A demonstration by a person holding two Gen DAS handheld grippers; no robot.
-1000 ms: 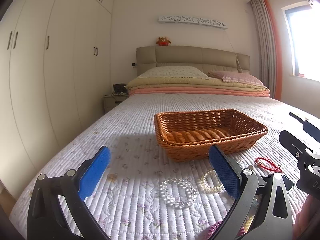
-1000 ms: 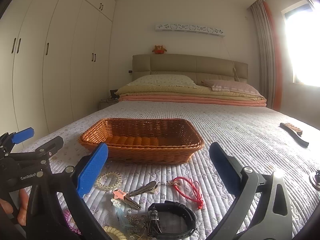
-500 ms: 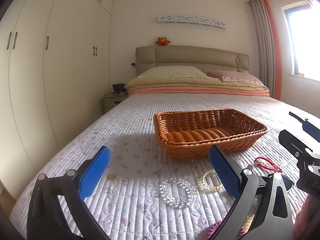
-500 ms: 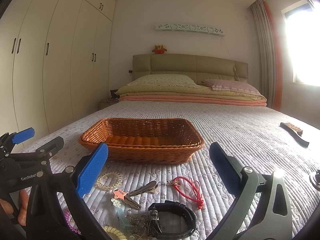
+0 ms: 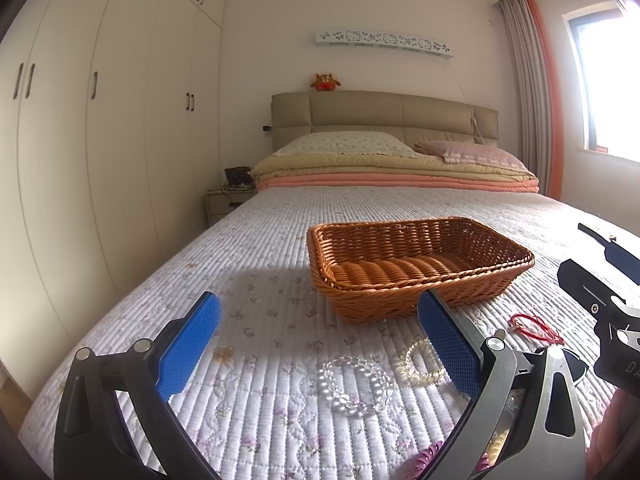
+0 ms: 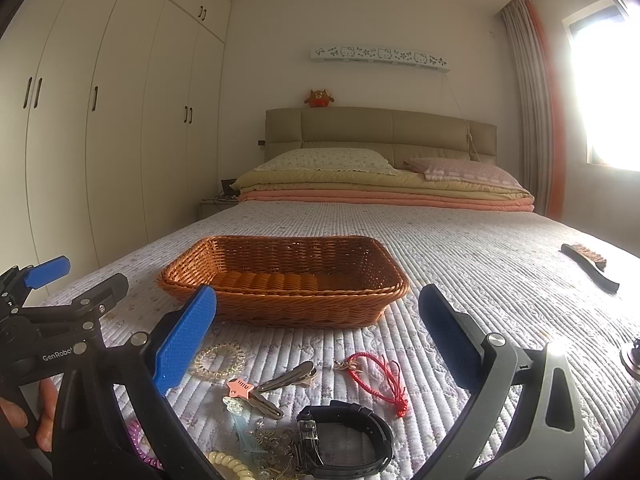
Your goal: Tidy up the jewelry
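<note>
- Nothing has visibly shifted since the earlier frames; both views match almost exactly
- Left gripper hovers above the bed, its jaws spread wide and empty, over a clear bead bracelet
- Right gripper likewise gapes, holding nothing
- Jewelry lies on the quilt just before the wicker basket: red cord bracelet, black watch, pink star clip
- Basket holds no jewelry
</note>
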